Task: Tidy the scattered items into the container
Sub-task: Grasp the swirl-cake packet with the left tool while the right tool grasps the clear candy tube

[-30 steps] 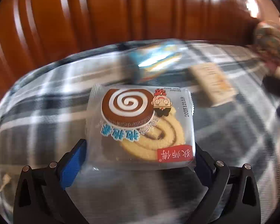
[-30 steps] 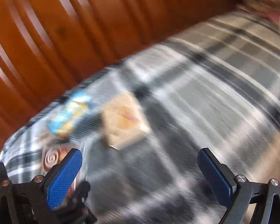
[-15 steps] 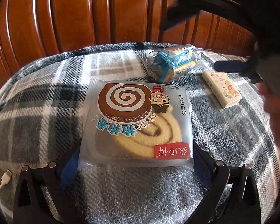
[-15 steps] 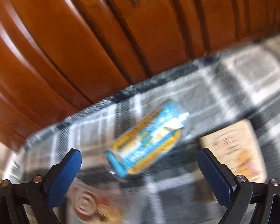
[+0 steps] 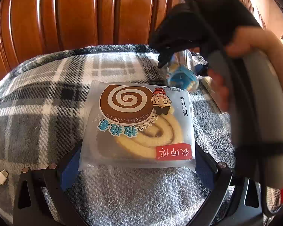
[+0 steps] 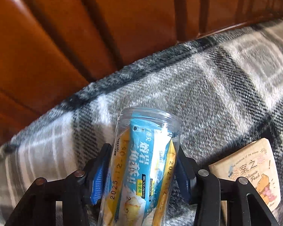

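My left gripper holds a packaged swirl roll cake between its blue pads, just over the plaid blanket. My right gripper is shut on a clear plastic jar that holds blue and yellow snack packets. The jar lies on its side on the blanket. In the left wrist view the jar shows beyond the cake, with the right gripper and the person's hand over it.
A small beige Winnie the Pooh notebook lies on the blanket right of the jar. A brown wooden headboard stands behind the blanket. A white USB cable lies at the left edge.
My right gripper has moved in over the jar and closed on it. The left gripper still holds the roll cake, almost unmoved.
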A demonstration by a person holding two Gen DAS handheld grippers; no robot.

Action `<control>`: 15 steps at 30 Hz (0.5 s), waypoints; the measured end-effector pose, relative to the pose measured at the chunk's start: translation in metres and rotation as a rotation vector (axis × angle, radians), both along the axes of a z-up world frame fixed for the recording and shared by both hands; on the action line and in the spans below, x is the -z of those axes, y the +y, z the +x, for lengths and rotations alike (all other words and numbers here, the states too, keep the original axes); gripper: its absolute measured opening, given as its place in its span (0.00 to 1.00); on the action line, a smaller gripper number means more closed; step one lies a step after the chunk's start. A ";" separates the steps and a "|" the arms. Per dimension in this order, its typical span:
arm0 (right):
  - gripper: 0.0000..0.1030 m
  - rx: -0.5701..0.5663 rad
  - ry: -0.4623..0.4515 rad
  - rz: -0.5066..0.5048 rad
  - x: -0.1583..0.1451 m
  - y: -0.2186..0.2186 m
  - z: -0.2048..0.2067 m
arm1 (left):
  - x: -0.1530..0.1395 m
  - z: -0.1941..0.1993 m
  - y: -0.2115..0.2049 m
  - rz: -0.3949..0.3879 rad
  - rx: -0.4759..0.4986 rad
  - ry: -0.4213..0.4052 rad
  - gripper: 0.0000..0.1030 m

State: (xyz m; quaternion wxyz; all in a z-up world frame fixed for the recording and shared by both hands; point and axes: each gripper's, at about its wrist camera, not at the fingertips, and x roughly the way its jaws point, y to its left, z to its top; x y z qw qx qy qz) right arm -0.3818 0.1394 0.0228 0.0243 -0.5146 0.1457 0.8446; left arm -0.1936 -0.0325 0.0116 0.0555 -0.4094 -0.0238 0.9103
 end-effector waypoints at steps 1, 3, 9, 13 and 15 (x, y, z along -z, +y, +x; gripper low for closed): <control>0.52 0.007 0.004 -0.011 -0.001 0.004 0.005 | 0.000 -0.001 0.001 -0.010 -0.001 -0.001 1.00; 0.52 0.029 0.018 -0.043 -0.005 0.013 0.015 | 0.001 -0.001 0.005 -0.023 -0.002 -0.004 1.00; 0.52 0.034 0.134 0.018 -0.036 0.033 0.054 | -0.014 0.007 -0.015 0.039 0.007 0.004 1.00; 0.51 -0.059 0.204 0.068 -0.064 0.029 0.098 | -0.018 0.011 -0.030 0.151 0.017 0.013 1.00; 0.51 -0.069 0.227 0.104 -0.077 0.022 0.122 | -0.020 0.010 -0.036 0.182 0.022 0.013 1.00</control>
